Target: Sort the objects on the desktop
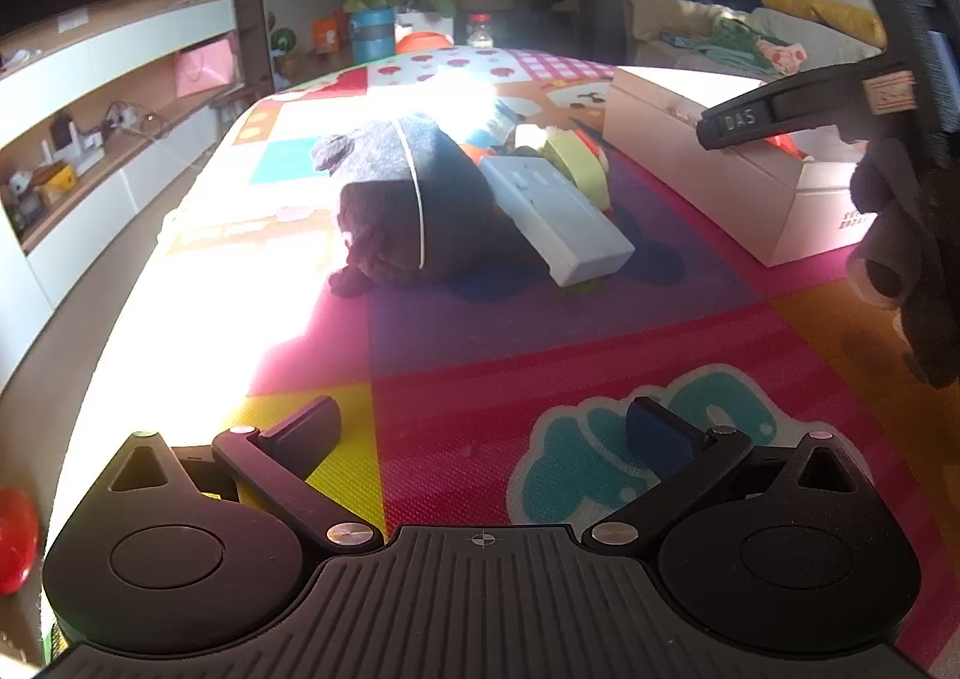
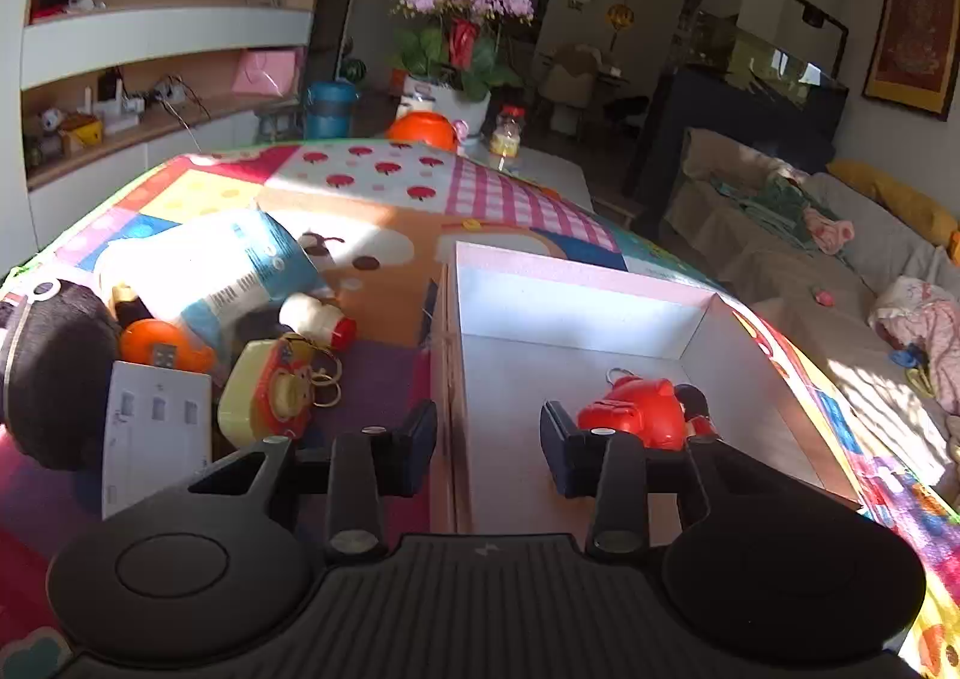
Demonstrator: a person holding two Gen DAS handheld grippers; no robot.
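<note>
Your right gripper point(image 2: 489, 448) gapes narrowly, empty, straddling the white box point(image 2: 576, 283) wall; the red toy point(image 2: 636, 415), perhaps a bear, lies just ahead. Your left gripper point(image 1: 489, 430) hangs wide.

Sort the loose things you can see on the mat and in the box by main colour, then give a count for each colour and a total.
Red: 1, toy in the box
Orange: 1, round thing
White: 3, power strip, small bottle, packet
Yellow-green: 1, keyring toy
Dark: 1, plush
Total: 7
</note>
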